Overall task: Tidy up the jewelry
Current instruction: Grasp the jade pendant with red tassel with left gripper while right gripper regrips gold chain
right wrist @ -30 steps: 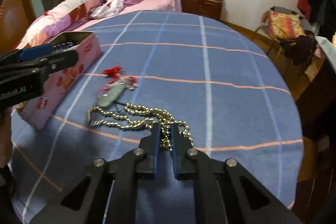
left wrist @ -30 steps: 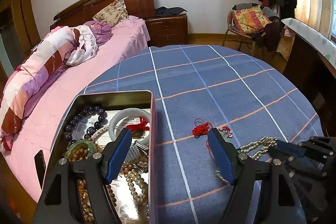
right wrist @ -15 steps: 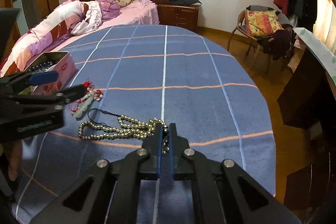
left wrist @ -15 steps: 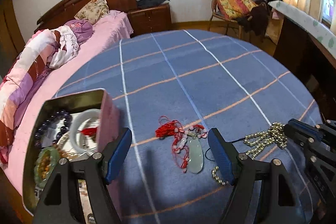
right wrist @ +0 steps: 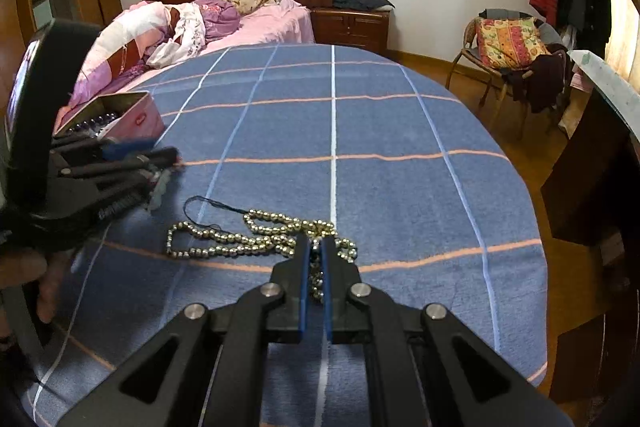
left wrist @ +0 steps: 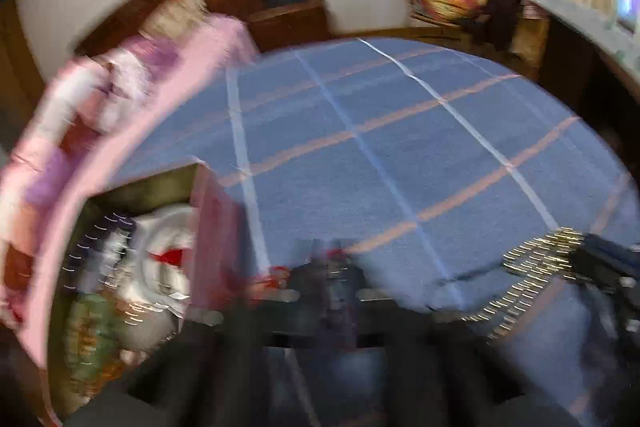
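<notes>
Right gripper [right wrist: 315, 247] has its blue pads pressed together on the gold bead necklace [right wrist: 240, 241], pinching its near end; the rest of the strand lies in loops on the blue plaid tablecloth [right wrist: 380, 131], with a thin dark cord [right wrist: 208, 203] trailing off its far left end. Left gripper [right wrist: 164, 159] sits low over the cloth at the left in the right wrist view, fingers drawn close around a pale jade pendant [right wrist: 159, 189] with red cord, probably clamped on it, but the contact is half hidden. Left wrist view is heavily motion-blurred: its own fingers are a dark smear at about [left wrist: 336, 279], so the jaw gap cannot be read there. Pink tin box [right wrist: 132, 115] stands open beyond the left gripper, near the table's left edge, with dark purple beads [right wrist: 90, 125] inside; in the blurred view a white bangle [left wrist: 168, 239] and a greenish piece [left wrist: 90, 323] also show in it. Pink bed [right wrist: 260, 23] sits behind the table, chair with a patterned cushion [right wrist: 508, 39] at far right.
</notes>
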